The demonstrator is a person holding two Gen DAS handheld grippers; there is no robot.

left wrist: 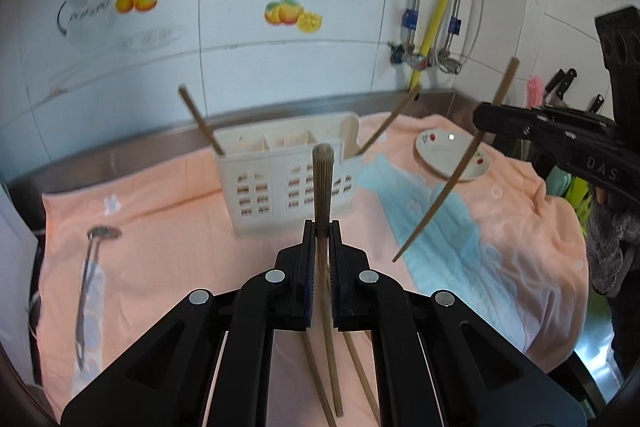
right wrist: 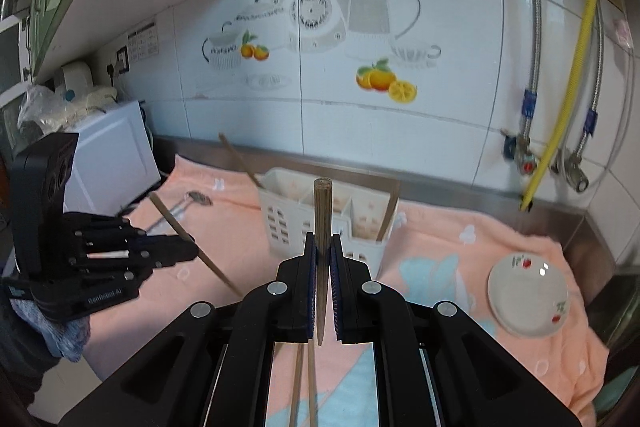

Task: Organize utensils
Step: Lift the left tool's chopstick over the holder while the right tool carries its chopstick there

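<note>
Two brown wooden chopsticks (left wrist: pixel 202 121) are already leaned in the cream plastic slotted utensil caddy (left wrist: pixel 288 175) on the peach-towelled counter (left wrist: pixel 168 227). Each tool is closed on one more chopstick — the left tool (left wrist: pixel 321 227) holds the left-held chopstick (left wrist: pixel 322 179), the right tool (right wrist: pixel 322 241) the right-held chopstick (right wrist: pixel 322 211), both above the towel and short of the caddy. Loose chopsticks (left wrist: pixel 360 375) and a metal spoon (left wrist: pixel 90 267) are left on the towel — the task is judged as about halfway.

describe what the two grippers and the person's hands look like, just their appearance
Both grippers are matte black plastic with angular linkage arms, round silver pivot pins and blue-lined finger pads. The left gripper bears small white lettering and a boxy black top block; the right gripper shows raised letters "DAS". Grey knitted gloves cover the hands.
</note>
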